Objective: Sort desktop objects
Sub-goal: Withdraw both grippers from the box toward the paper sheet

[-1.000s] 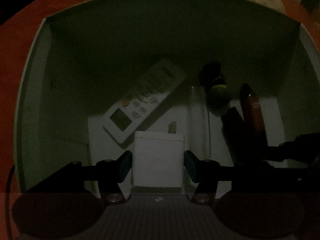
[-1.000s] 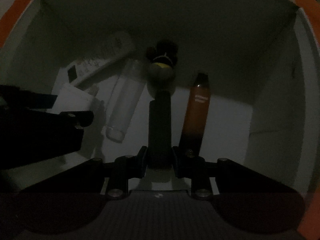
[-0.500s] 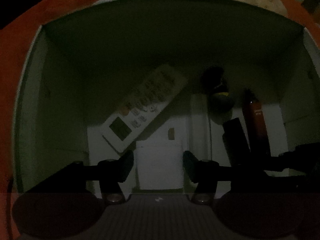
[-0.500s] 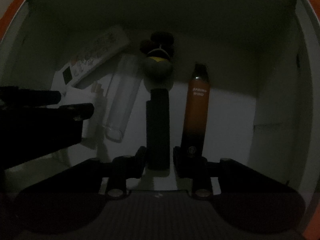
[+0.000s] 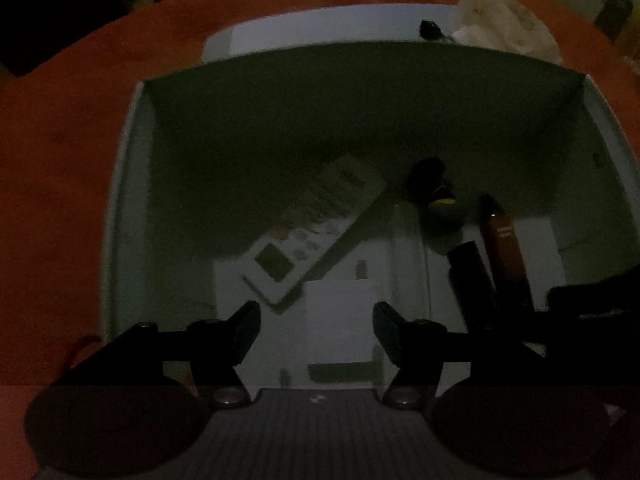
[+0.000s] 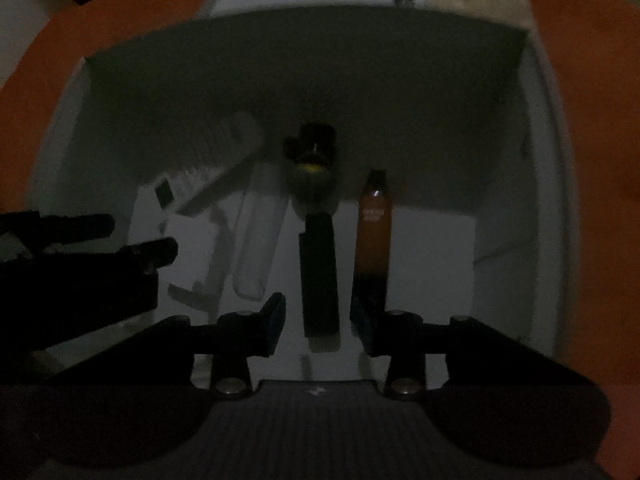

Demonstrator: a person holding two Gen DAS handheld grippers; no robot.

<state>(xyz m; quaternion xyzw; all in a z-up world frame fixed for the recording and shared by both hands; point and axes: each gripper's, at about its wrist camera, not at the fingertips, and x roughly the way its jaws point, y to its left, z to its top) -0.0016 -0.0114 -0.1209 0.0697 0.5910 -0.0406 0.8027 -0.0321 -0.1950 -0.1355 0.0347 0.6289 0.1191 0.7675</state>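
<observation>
Release step inside the white box [image 5: 128,208]: left gripper [image 5: 316,320] spread above the white block [image 5: 340,312]; right gripper [image 6: 318,320] spread around the black bar [image 6: 318,276] on the box floor. Next, probably lift both clear.

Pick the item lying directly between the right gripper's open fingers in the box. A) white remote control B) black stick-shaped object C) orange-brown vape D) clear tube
B: in the right wrist view the black stick-shaped object lies centred in the right gripper, jaws apart and not touching it.
</observation>
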